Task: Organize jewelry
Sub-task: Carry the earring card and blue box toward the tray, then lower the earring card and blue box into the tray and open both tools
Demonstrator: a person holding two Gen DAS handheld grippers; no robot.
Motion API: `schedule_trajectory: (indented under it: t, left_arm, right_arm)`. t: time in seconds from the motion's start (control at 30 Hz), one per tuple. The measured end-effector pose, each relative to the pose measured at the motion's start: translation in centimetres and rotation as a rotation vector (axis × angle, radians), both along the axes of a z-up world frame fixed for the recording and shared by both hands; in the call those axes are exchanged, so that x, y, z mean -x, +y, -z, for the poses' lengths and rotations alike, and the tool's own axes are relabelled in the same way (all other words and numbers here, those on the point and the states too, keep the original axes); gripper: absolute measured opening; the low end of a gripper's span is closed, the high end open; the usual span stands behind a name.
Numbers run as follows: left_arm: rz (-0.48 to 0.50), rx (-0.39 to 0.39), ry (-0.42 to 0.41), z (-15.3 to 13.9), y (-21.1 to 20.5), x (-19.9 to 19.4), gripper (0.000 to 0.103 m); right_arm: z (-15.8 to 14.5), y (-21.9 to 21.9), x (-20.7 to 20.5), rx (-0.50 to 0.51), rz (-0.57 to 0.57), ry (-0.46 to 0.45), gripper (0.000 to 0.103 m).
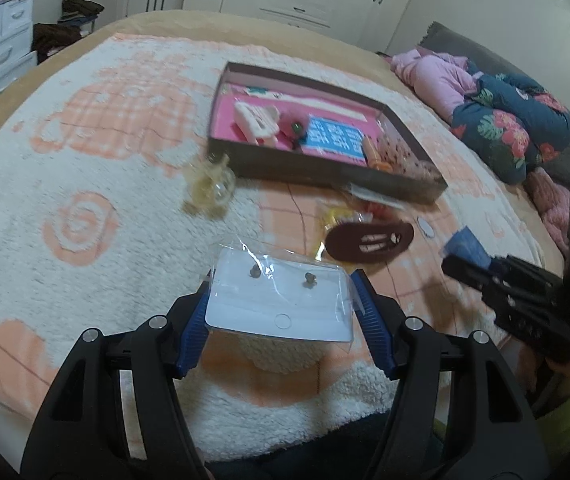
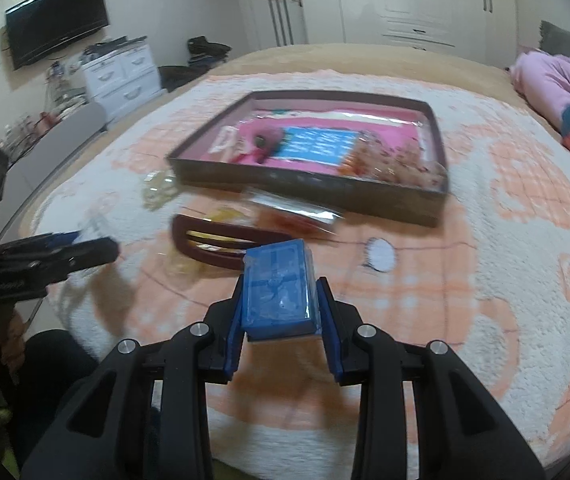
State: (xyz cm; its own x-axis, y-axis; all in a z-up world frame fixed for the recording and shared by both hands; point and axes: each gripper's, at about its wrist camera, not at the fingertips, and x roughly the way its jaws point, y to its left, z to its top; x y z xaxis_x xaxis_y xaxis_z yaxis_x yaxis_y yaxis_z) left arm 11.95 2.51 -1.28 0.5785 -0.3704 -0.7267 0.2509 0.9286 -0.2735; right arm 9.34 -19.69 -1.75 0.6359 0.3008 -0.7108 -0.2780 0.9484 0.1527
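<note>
The white earring card in a clear plastic sleeve (image 1: 281,300), with two small dark studs pinned to it, sat crosswise between the blue-padded fingers of the left gripper (image 1: 283,300), held by its two short edges above the bed. The small blue rectangular box wrapped in clear film (image 2: 279,290) was clamped lengthwise between the fingers of the right gripper (image 2: 281,300), their pads pressed against its long sides, also lifted off the cover.

Beyond both lay the fluffy white-and-peach blanket (image 1: 105,184) covering the bed. On it, just past the held items, rested a dark brown oval hair clip (image 1: 369,238) with yellow and orange plastic-wrapped pieces (image 1: 337,212) beside it. Farther off stood the shallow dark brown cardboard tray with a pink lining (image 1: 413,148), holding a blue printed card (image 1: 333,138) and a cream-coloured comb-like piece (image 1: 257,120). A crumpled clear yellowish packet (image 1: 211,188) lay near the tray's left corner.

The left wrist view alone showed the studs on the card, and the right gripper from the side at the right edge with a corner of the blue box sticking out. The right wrist view alone showed the box's full top face, a small white round disc (image 2: 381,254) on the blanket to its right, and a wall-mounted television (image 2: 57,36). The left gripper appeared there at the left edge, blurred.
</note>
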Motion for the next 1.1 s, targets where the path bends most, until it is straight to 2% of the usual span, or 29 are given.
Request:
schedule_trajectory:
  t: [0.3, 0.57, 1.1]
  left_arm:
    - [-0.039, 0.022, -0.064, -2.7, 1.0, -2.3, 0.056]
    - [-0.035, 0.038, -0.116, -4.8, 0.0, -5.5, 0.056]
    - [0.027, 0.042, -0.128, -4.6, -5.8, -12.8, 0.056]
  right_arm:
    - [-2.2, 1.4, -0.9, -0.008, -0.035, -0.049, 0.032]
    - [-3.3, 0.9, -3.8, -0.004, -0.014, -0.083, 0.032]
    - [-3.4, -3.3, -12.2, 0.014, 0.102, -0.094, 0.032]
